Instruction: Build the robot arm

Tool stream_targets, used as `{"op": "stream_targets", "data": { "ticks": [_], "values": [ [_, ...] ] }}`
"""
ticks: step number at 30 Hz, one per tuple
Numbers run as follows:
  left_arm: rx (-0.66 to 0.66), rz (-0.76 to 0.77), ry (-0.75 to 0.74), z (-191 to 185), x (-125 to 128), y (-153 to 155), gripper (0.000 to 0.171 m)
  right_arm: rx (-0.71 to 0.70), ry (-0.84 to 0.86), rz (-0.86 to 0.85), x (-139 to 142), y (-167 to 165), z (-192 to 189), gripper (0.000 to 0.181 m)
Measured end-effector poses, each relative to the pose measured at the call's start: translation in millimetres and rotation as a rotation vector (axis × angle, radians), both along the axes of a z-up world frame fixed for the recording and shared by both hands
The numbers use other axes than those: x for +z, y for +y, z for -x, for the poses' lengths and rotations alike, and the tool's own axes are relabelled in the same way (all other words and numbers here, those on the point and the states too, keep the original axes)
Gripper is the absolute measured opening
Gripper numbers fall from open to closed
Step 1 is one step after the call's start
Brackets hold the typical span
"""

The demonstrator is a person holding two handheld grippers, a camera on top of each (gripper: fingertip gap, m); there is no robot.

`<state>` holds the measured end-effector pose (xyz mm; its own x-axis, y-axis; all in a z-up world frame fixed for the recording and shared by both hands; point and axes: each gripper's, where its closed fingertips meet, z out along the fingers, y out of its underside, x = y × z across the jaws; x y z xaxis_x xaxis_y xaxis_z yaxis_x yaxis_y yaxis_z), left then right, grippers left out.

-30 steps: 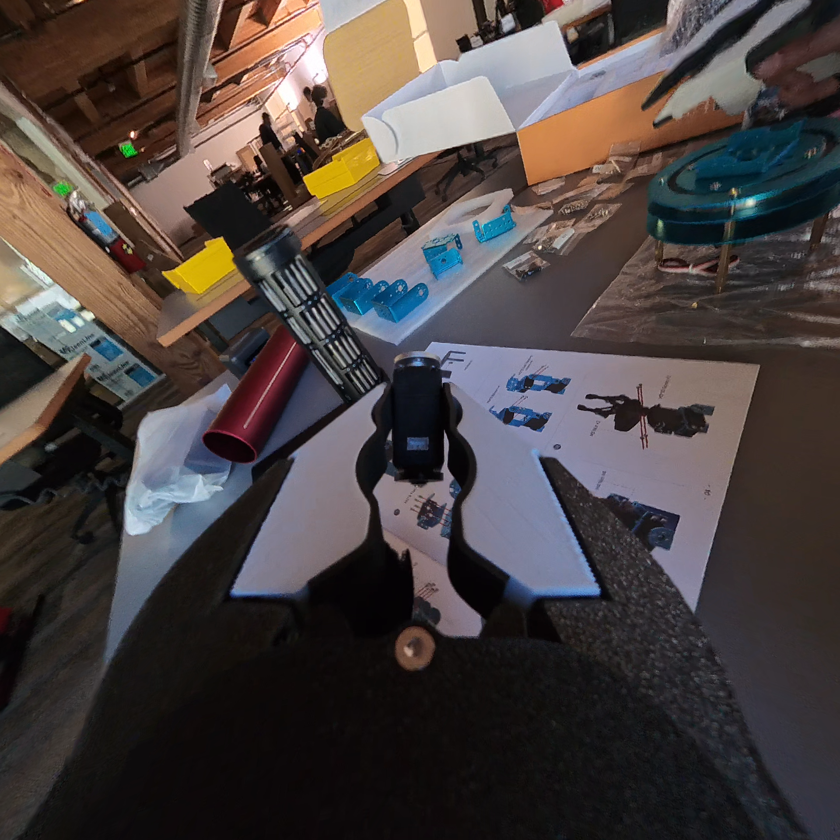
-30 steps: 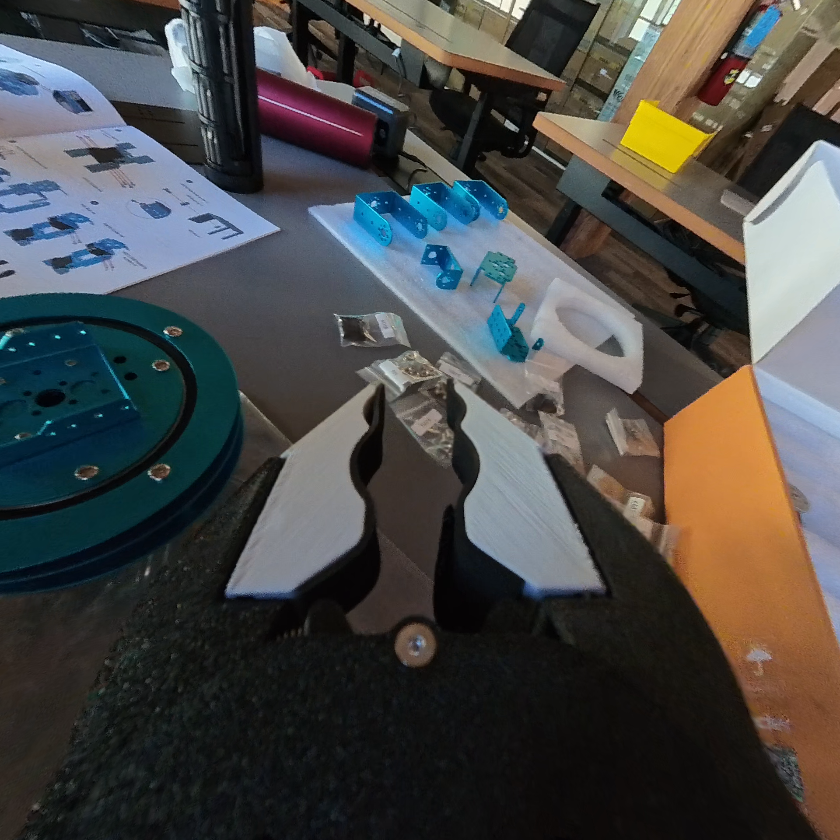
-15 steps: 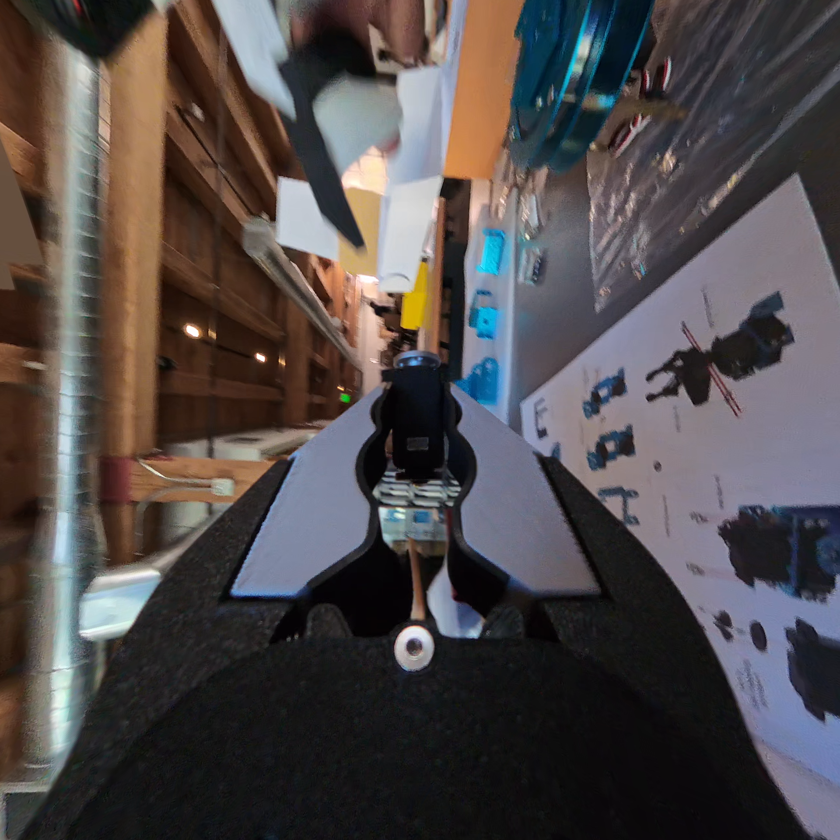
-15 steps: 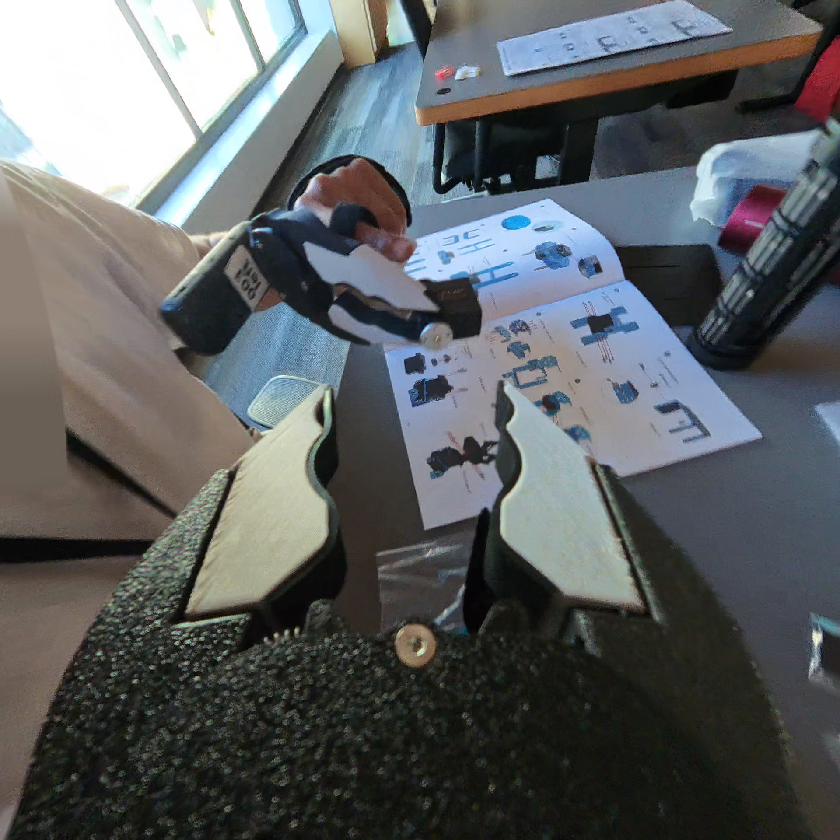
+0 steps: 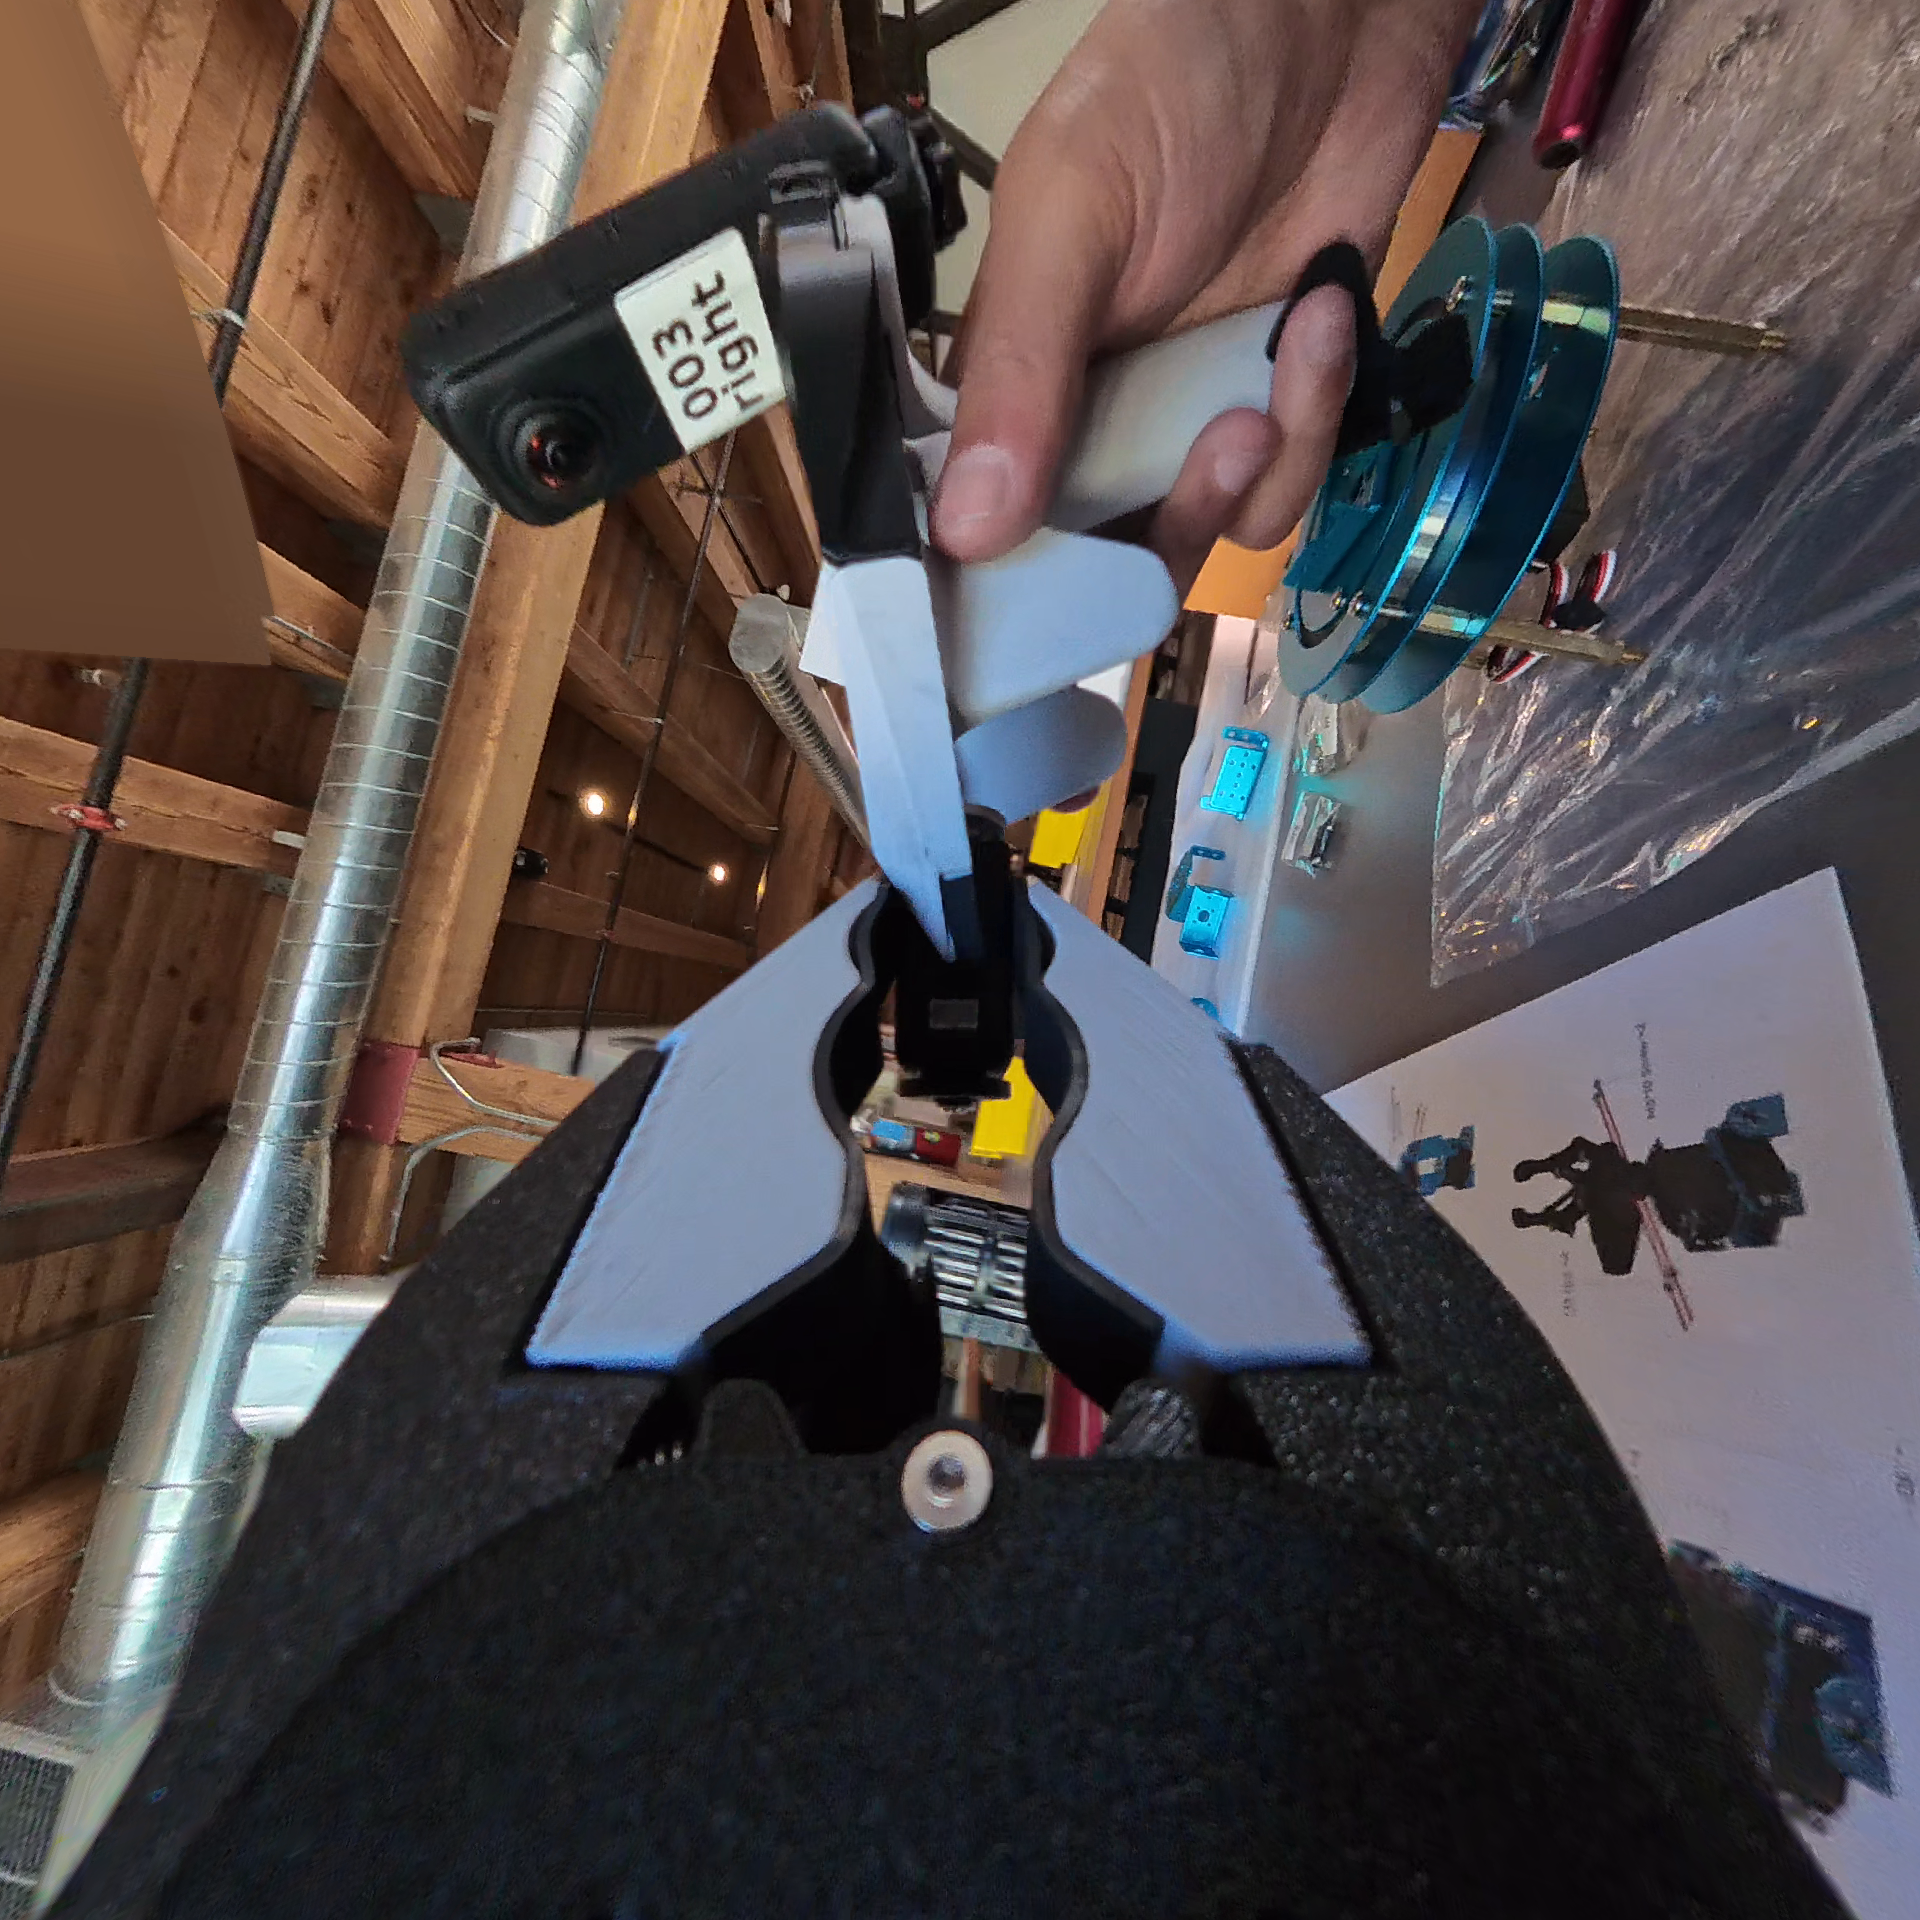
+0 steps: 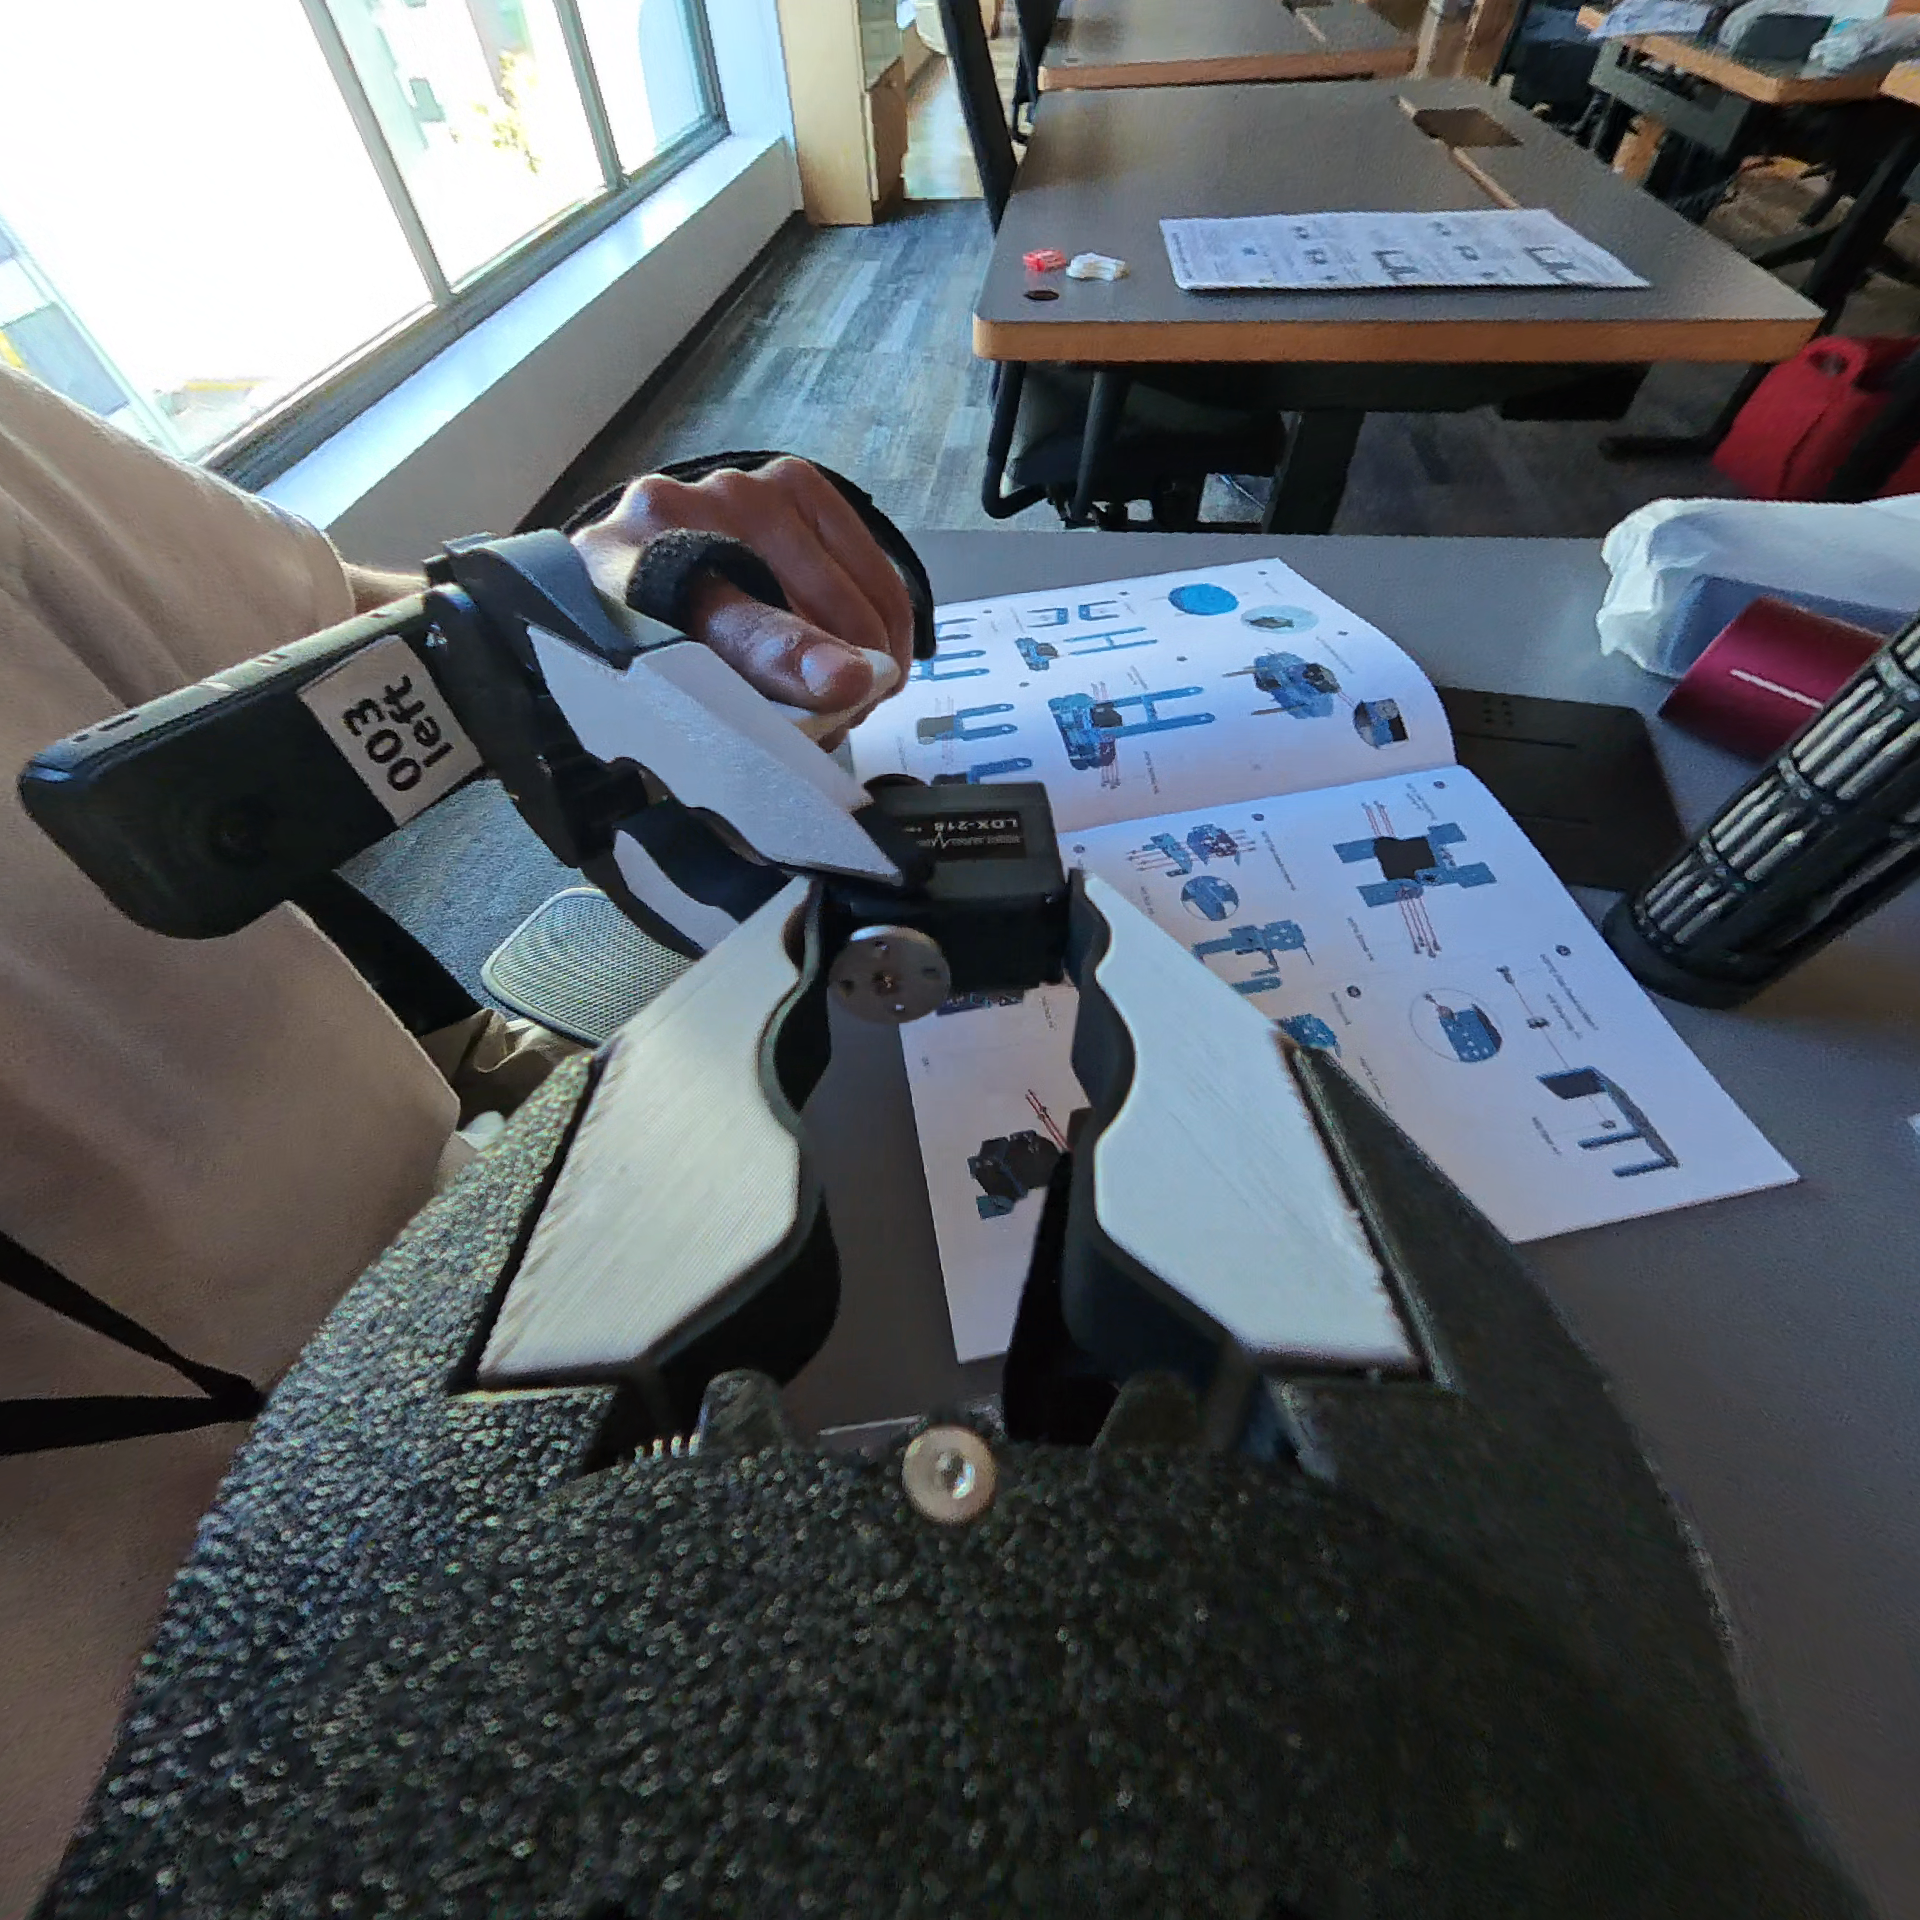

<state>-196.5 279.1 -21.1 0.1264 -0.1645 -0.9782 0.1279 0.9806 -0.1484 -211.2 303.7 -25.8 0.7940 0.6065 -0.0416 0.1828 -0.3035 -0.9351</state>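
The left tongs [image 5: 951, 935] are shut tight on a small black box [image 5: 951, 1023]. They pinch it by one end, so most of it sticks out free. That looks like why the right tongs [image 6: 940, 904] have room to fit around it. The box [image 6: 966, 862] is up in the air above the table [image 6: 1714, 1455], touching nothing but the tongs. A round silver disc [image 6: 888, 977] on its side faces the right camera.

The right tongs are apart, with one finger on each side of the box. One finger looks like it touches the box. I cannot tell if they squeeze it yet. A hand [image 6: 769, 582] holds the left tongs [image 6: 873, 873] and another hand [image 5: 1174, 260] holds the right tongs [image 5: 935, 831].

Under the box lies an open booklet [image 6: 1351, 935] with pictures of blue parts, flat on the grey table. Beside it stands a black tube [image 6: 1787, 831]. Behind that are a red tube [image 6: 1756, 675] and a white bag [image 6: 1714, 561]. On the other side a round teal stand [image 5: 1455, 468] sits on a clear plastic sheet [image 5: 1714, 727], with small blue brackets [image 5: 1236, 769] beyond.

Farther off is another desk [image 6: 1351, 135] with a paper [image 6: 1392, 249] on it, and a big bright window [image 6: 260, 156]. Up high are wood beams [image 5: 187, 831] and a shiny pipe [image 5: 343, 831].
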Motion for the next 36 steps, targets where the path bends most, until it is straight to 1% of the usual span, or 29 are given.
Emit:
{"op": "stream_targets", "data": {
  "ticks": [1, 4, 6, 8, 9, 10, 11, 12, 13, 15, 16, 18, 19, 20, 22, 24, 25, 27, 28, 29, 30, 32, 33, 34, 36],
  "values": [
    [0.004, 0.029, 0.01, -1, -1, 0, 0.02, -0.011, 0.002, 0.008, -2, -1, -1, 0.043],
    [0.027, 0.197, 0.046, 4, -4, 7, 0.039, -0.065, -0.033, 0.039, -9, -3, -12, 0.043],
    [0.031, 0.413, 0.094, 13, -6, 17, 0.039, -0.094, 0.013, 0.055, -5, -11, -23, 0.043],
    [0.005, 0.738, 0.145, 21, -9, 28, 0.034, -0.084, 0.137, 0.052, 6, -25, -31, 0.043],
    [-0.027, 0.921, 0.175, 24, -11, 31, 0.034, -0.046, 0.224, 0.036, 16, -34, -32, 0.043],
    [-0.1, 1.088, 0.215, 27, -13, 28, 0.034, -0.017, 0.311, 0.024, 25, -42, -35, 0.043],
    [-0.203, 1.216, 0.238, 31, -10, 22, 0.032, -0.002, 0.391, 0.017, 32, -48, -41, 0.042],
    [-0.298, 1.308, 0.254, 34, -5, 18, 0.028, 0.017, 0.462, 0.01, 38, -54, -46, 0.042],
    [-0.357, 1.374, 0.28, 34, -3, 16, 0.027, 0.048, 0.529, 0.004, 43, -59, -49, 0.042],
    [-0.39, 1.481, 0.314, 31, -4, 22, 0.027, 0.086, 0.643, 0.0, 51, -67, -55, 0.042],
    [-0.405, 1.522, 0.316, 31, -4, 27, 0.027, 0.097, 0.68, -0.003, 53, -69, -57, 0.042],
    [-0.406, 1.56, 0.276, 32, -3, 40, 0.027, 0.085, 0.699, -0.008, 53, -70, -60, 0.042],
    [-0.372, 1.557, 0.245, 31, -4, 50, 0.027, 0.063, 0.686, -0.012, 51, -69, -61, 0.042],
    [-0.31, 1.548, 0.205, 30, -6, 63, 0.026, 0.036, 0.671, -0.022, 50, -68, -63, 0.042],
    [-0.132, 1.531, 0.09, 32, -10, 105, 0.024, -0.024, 0.643, -0.057, 51, -71, -68, 0.042],
    [0.113, 1.562, -0.049, 45, -22, 163, 0.024, -0.142, 0.583, -0.086, 46, -73, -79, 0.043],
    [0.226, 1.584, -0.083, 57, -33, 187, 0.025, -0.211, 0.544, -0.098, 42, -75, -85, 0.042],
    [0.379, 1.641, -0.13, 86, -58, 220, 0.026, -0.34, 0.444, -0.131, 31, -82, -98, 0.043],
    [0.381, 1.695, -0.171, 102, -59, 227, 0.027, -0.423, 0.384, -0.136, 24, -85, -107, 0.043],
    [0.306, 1.708, -0.189, 116, -52, 225, 0.026, -0.503, 0.326, -0.139, 16, -90, -117, 0.043],
    [0.232, 1.707, -0.219, 130, -40, 222, 0.026, -0.57, 0.283, -0.147, 11, -96, -125, 0.042],
    [0.164, 1.738, -0.311, 156, -15, 228, 0.026, -0.648, 0.266, -0.179, 10, -107, -133, 0.042],
    [0.15, 1.746, -0.343, 166, -6, 232, 0.026, -0.682, 0.266, -0.192, 8, -112, -137, 0.042],
    [0.161, 1.748, -0.355, 172, -2, 235, 0.026, -0.717, 0.259, -0.2, 5, -116, -141, 0.042],
    [0.253, 1.728, -0.331, 177, -8, 244, 0.026, -0.77, 0.235, -0.215, -3, -121, -147, 0.043]
  ]
}}
